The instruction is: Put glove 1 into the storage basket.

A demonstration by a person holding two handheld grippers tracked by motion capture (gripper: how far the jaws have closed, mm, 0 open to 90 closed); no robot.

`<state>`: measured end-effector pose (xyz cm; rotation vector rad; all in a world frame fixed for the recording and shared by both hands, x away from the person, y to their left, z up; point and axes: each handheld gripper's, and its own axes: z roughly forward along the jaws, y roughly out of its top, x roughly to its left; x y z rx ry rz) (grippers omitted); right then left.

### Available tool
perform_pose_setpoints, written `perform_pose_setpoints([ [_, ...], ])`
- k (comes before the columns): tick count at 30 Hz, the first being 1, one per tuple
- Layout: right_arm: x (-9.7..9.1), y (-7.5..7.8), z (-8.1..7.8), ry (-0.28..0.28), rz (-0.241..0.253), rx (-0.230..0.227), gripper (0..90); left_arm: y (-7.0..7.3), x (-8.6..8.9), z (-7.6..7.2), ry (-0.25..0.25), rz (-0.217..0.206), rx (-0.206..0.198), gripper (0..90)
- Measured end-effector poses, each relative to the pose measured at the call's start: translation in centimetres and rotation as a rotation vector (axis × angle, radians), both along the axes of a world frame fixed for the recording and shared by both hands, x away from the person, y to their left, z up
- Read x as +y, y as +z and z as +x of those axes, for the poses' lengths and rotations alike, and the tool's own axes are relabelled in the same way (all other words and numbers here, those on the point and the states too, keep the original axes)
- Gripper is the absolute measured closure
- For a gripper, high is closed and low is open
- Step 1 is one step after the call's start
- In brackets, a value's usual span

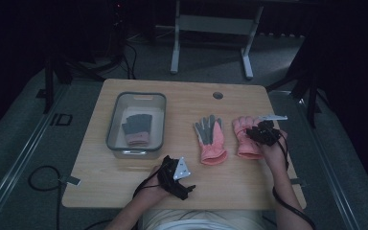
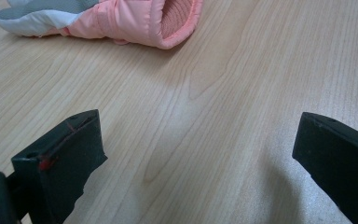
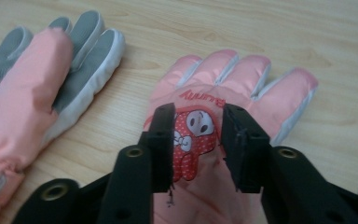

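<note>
One glove (image 1: 137,128) is lying in the bin (image 1: 112,125) at nine o'clock — the right gripper (image 3: 197,122) is hovering part-open, holding nothing, over the pink glove (image 3: 261,88); its mate (image 1: 211,139) is waiting too.

A padded pink winter glove with a cartoon patch on its back (image 3: 200,135) is lying flat on the wooden table, back side up, its white-edged fingers spreading away from the person and its cuff pointing toward them. Just beside it, to its left in the high view, a matching pink glove with grey palm and white trim (image 1: 211,136) is lying palm up, fingers likewise pointing away, the two not touching.
</note>
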<state>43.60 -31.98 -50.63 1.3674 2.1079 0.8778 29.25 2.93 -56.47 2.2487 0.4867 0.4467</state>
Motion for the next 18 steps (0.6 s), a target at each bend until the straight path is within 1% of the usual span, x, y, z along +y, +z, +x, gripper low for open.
perform_pose_setpoints([
  [3, -0.2, -0.5, 0.4, 0.04, -0.039, 0.017, 58.3, 0.0, -0.1, -0.1, -0.001, 0.006, -0.002, 1.5],
  [4, -0.1, -0.9, 0.6, 0.053, -0.059, 0.036, 56.8, 0.0, -0.1, -0.1, -0.001, 0.005, -0.003, 1.5],
  [5, 0.0, -1.2, 0.7, 0.072, -0.081, 0.046, 56.1, 0.0, -0.1, -0.1, -0.002, 0.004, -0.003, 1.5],
  [7, 0.1, -1.8, 0.9, 0.083, -0.102, 0.067, 55.1, 0.0, -0.1, -0.1, 0.0, 0.003, -0.003, 1.5],
  [11, 0.2, -2.0, 1.1, 0.09, -0.097, 0.085, 51.1, 0.0, -0.1, 0.0, -0.002, 0.004, -0.002, 1.5],
  [14, 0.3, -2.2, 1.1, 0.089, -0.096, 0.088, 52.0, 0.0, -0.2, -0.1, -0.004, 0.008, -0.005, 1.4],
  [16, 0.2, -2.3, 1.2, 0.06, -0.07, 0.097, 57.5, 0.0, -0.2, -0.1, -0.005, 0.005, -0.005, 1.5],
  [18, 0.4, -2.4, 1.1, 0.043, -0.074, 0.093, 64.9, 0.0, -0.2, -0.1, -0.005, 0.007, -0.003, 1.5],
])
